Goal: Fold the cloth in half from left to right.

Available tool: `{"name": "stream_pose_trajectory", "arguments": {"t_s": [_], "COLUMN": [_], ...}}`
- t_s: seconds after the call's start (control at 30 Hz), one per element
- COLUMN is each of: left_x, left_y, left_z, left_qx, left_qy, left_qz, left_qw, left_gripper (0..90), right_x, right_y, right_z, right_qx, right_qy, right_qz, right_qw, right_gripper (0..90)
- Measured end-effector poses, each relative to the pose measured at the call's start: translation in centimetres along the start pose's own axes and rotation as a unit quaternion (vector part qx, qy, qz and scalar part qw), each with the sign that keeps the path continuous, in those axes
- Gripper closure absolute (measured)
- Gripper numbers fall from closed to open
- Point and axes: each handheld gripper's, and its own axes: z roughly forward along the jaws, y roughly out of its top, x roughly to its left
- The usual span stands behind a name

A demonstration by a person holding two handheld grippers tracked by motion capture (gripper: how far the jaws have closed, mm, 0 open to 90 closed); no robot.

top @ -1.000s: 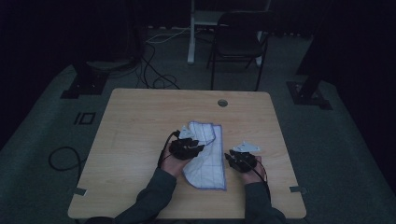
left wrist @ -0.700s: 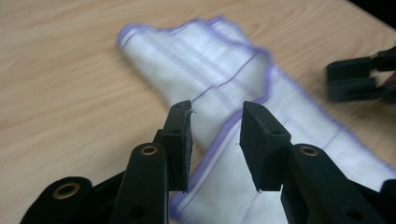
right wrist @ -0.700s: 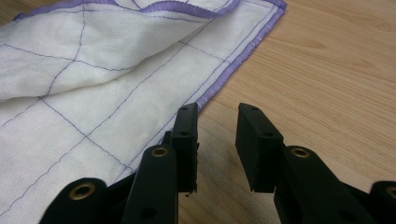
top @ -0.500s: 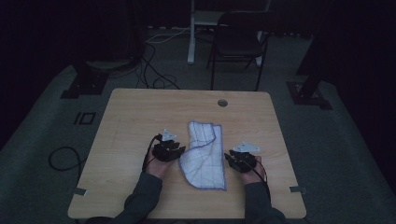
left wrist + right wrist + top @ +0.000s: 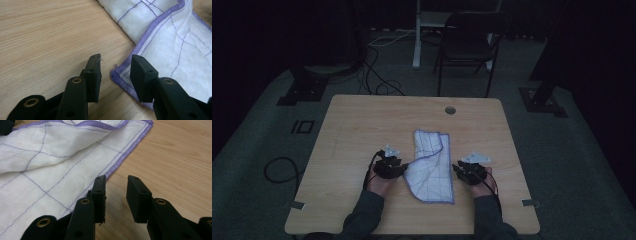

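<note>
Cloth [image 5: 432,167], white with purple stitched grid and purple hem, lying partly folded on the wooden table [image 5: 362,125], between both hands near the front edge. Left gripper [image 5: 398,169] low at the cloth's left edge, jaws apart and just opened further, a hemmed corner lying in the gap with neither pad pressing on it. Right gripper [image 5: 458,169] just beside the cloth's right edge, jaws apart over bare wood, hem next to one jaw, nothing gripped. Black chair [image 5: 469,45] standing on the floor well beyond the far side.
</note>
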Motion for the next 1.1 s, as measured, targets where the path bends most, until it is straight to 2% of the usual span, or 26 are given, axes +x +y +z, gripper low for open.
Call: {"name": "stream_pose_trajectory", "arguments": {"t_s": [0.13, 0.2, 0.3, 0.4, 0.47, 0.6, 0.83, 1.1], "left_x": [-0.7, -1.2, -1.8, -1.8, -1.8, -2.0, -3.3, -5.4], "left_y": [-0.1, -0.2, -0.2, -0.3, -0.3, -0.2, 0.8, 1.6], "left_z": [0.0, 0.0, -0.1, 0.0, 0.0, -0.5, -1.9, -3.2], "left_qx": [0.001, 0.003, 0.009, 0.008, 0.006, -0.003, -0.03, -0.052], "left_qy": [0.007, 0.013, 0.012, -0.004, -0.004, -0.014, -0.039, -0.074], "left_qz": [0.013, 0.015, 0.027, 0.018, 0.017, 0.016, 0.029, 0.05], "left_qw": [0.9999, 0.9998, 0.9995, 0.9998, 0.9998, 0.9998, 0.9984, 0.9946], "left_gripper": [60.6, 63.4, 71.5, 83.5, 86.1, 87.7, 87.8, 87.7], "right_x": [0.0, -0.1, -0.2, -0.3, -0.4, -0.6, -0.7, -0.8], "right_y": [0.0, 0.0, 0.0, 0.0, 0.0, -0.1, -0.1, -0.1], "right_z": [0.0, -0.1, -0.1, -0.2, -0.3, -0.4, -0.5, -0.5], "right_qx": [0.0, 0.0, -0.002, -0.003, -0.004, -0.005, -0.007, -0.007], "right_qy": [0.0, -0.001, -0.002, -0.003, -0.004, -0.005, -0.007, -0.009], "right_qz": [0.0, 0.001, 0.003, 0.005, 0.006, 0.008, 0.011, 0.013], "right_qw": [1.0, 1.0, 1.0, 1.0, 1.0, 0.9999, 0.9999, 0.9998], "right_gripper": [69.1, 69.1, 69.1, 69.1, 69.1, 69.1, 69.1, 69.1]}}
